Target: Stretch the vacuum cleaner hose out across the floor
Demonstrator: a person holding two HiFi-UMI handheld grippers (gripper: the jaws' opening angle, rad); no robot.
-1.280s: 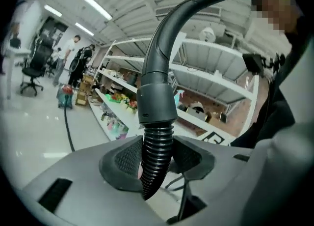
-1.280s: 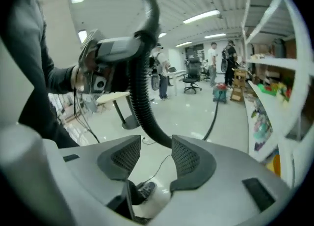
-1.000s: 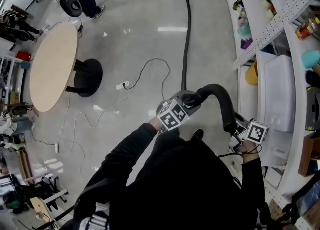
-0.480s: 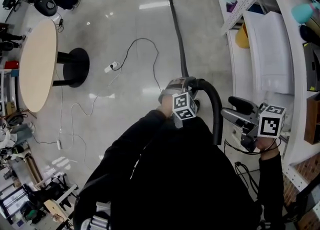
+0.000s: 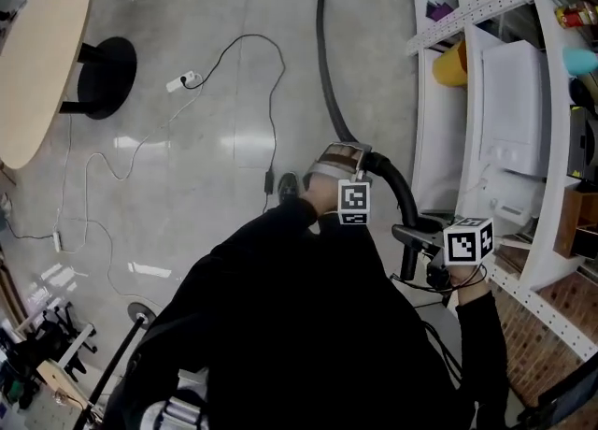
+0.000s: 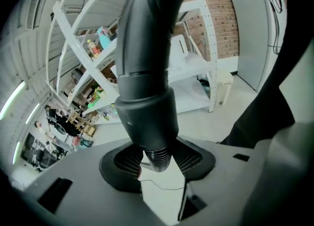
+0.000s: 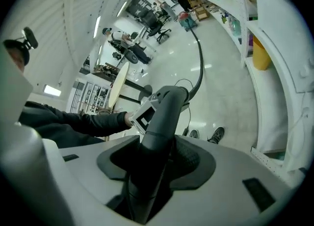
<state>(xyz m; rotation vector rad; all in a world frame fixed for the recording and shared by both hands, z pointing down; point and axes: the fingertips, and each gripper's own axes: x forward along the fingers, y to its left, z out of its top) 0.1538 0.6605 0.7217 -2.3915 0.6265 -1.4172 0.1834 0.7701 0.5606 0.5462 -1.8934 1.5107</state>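
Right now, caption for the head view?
Left gripper clamps the vacuum hose; right gripper, jaws just closed further, grips its curved end.

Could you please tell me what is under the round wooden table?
Its black disc base stands on the floor, showing past the edge of the tabletop. The tabletop hides whatever else lies on the floor beneath it.

Black vac hose point(image 5: 320, 40) stretched along floor point(image 5: 187, 185), near end raised.

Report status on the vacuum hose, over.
Left gripper clamped on hose. Right gripper jaws just closing on its bend. Loose cable beside hose, apart.
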